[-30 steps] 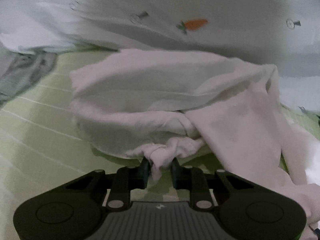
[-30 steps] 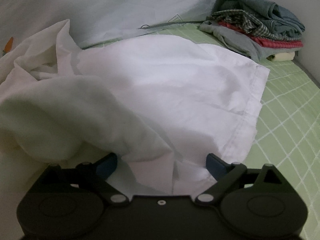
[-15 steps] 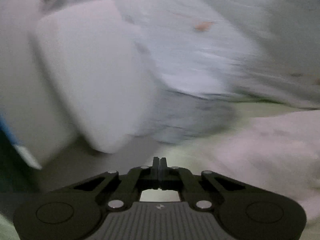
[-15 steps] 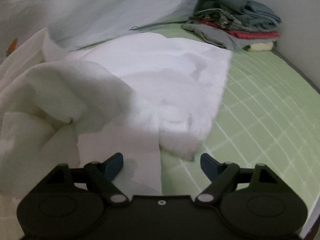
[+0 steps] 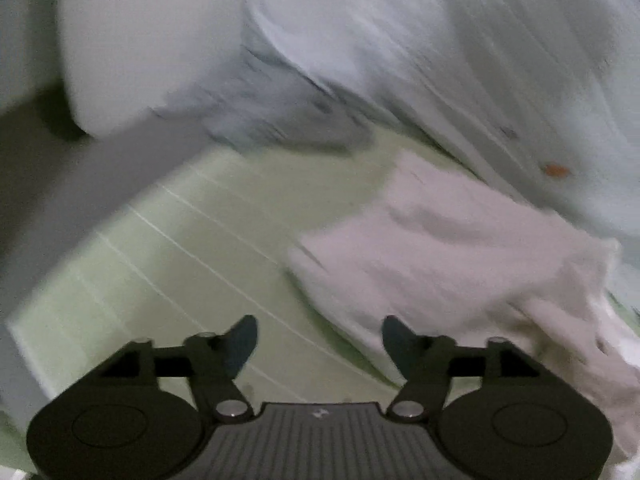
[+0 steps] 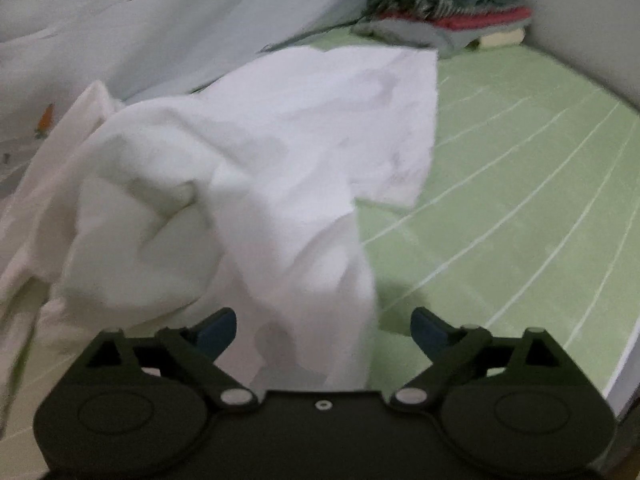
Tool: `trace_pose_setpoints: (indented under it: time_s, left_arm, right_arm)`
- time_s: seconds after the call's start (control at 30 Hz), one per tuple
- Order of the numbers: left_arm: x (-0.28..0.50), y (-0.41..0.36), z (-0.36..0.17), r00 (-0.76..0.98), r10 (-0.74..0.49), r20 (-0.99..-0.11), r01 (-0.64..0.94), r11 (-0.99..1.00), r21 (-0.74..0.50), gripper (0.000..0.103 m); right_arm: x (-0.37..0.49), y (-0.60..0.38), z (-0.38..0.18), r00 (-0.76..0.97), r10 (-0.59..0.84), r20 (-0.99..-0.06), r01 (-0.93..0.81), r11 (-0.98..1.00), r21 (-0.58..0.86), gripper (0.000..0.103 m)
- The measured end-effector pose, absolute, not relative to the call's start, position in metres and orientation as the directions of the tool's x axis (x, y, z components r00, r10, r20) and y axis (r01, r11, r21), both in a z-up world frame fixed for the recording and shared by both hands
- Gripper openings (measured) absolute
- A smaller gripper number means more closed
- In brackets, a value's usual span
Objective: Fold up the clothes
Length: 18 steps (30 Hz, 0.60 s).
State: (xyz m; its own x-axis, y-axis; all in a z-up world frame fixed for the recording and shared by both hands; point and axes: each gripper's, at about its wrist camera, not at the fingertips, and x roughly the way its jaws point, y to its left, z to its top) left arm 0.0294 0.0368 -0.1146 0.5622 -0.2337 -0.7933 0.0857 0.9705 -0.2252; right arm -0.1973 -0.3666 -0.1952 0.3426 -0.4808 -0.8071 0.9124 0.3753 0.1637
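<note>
A: While the left gripper (image 5: 319, 334) hangs over bare sheet (image 5: 192, 240), why nothing in it?

B: Its jaws are opening, empty; the cloth (image 5: 452, 256) lies just to its right, probably the next edge to take.

A: And the right view?

B: The right gripper (image 6: 323, 326) is opening wide, cloth (image 6: 288, 168) lying loose between the jaws, unpinched. Folded pile (image 6: 448, 16) sits well apart.

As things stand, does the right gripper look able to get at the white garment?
Probably yes. The right gripper has its jaws opening, and a fold of the white garment already lies between them, unpinched. Nothing covers the cloth on the green sheet.
</note>
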Motion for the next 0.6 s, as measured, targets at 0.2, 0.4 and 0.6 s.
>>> trace_pose_setpoints:
  time_s: [0.2,0.4,0.6]
  left_arm:
    - [0.044,0.014,-0.148,0.44,-0.292,-0.849,0.076,0.954,-0.289,0.08]
    - [0.056,0.002,-0.166,0.411,-0.234,-0.881,0.009,0.967,-0.253,0.08]
    - [0.066,-0.006,-0.177,0.391,-0.183,-0.902,-0.048,0.975,-0.218,0.08]
  right_arm:
    - [-0.196,-0.358,-0.195,0.362,-0.457,-0.813,0.891,0.427,0.156,0.065]
    - [-0.216,-0.395,-0.168,0.342,-0.528,-0.777,0.894,0.439,0.096,0.006]
    - [-0.23,-0.497,-0.092,0.188,-0.773,-0.606,0.947,0.307,-0.098,0.007]
